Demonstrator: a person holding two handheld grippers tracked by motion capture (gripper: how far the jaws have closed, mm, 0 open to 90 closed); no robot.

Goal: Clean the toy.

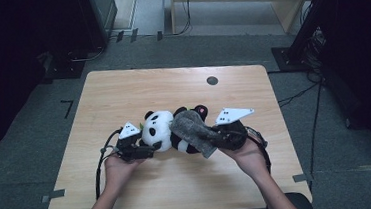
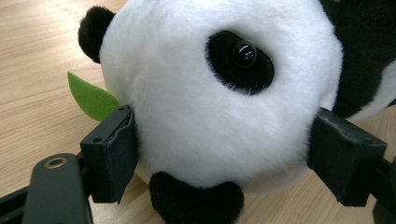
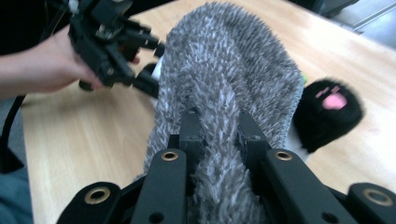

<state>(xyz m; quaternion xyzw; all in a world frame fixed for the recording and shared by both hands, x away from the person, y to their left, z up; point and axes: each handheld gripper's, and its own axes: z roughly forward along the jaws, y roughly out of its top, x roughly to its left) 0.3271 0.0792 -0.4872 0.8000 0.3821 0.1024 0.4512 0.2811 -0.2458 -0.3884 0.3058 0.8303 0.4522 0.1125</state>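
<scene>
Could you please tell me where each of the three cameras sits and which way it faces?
High view: above the person's side, looking forward and down at the table; both forearms, left gripper and right gripper show.
Left gripper view: on the left gripper, looking along its jaws, which clamp the panda by the head.
Right gripper view: on the right gripper, looking along jaws pinching the grey cloth; the other hand shows.
All three share the panda.
</scene>
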